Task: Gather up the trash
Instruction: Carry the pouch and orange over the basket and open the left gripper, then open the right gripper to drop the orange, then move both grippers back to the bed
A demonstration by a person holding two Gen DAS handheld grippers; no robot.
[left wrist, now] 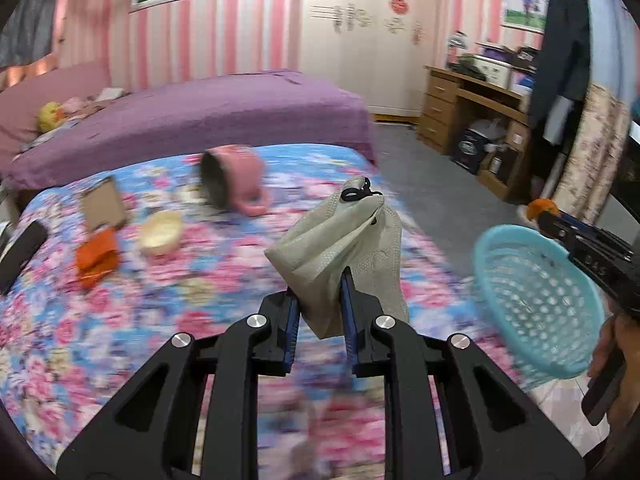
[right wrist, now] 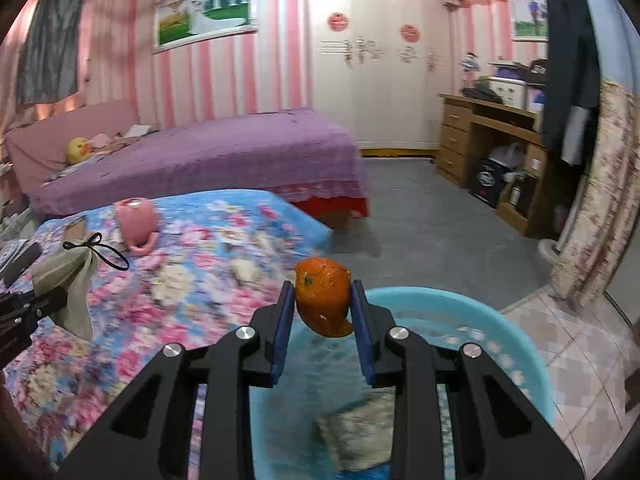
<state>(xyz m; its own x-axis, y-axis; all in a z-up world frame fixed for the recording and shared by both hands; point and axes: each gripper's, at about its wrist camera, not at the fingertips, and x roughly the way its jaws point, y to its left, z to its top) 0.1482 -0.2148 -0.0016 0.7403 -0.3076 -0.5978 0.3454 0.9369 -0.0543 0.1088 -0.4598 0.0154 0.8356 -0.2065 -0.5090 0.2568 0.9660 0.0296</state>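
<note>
Above floral bed: left gripper [left wrist: 320, 284] clamps grey mask [left wrist: 340, 240]; right gripper [right wrist: 323, 300] pinches orange peel [right wrist: 323, 298] over blue basket [right wrist: 500, 320].

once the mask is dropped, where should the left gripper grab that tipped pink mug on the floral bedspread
Probably the handle. The pink mug lies on its side on the bedspread, mouth toward the camera, and its handle loop rests low against the fabric on the near right. Come from above, one finger through the loop. The body looks too wide for the jaws.

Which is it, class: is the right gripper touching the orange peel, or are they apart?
Touching. In the right wrist view, both blue pads of the right gripper press against the sides of the orange peel, holding it above the blue basket.
</note>
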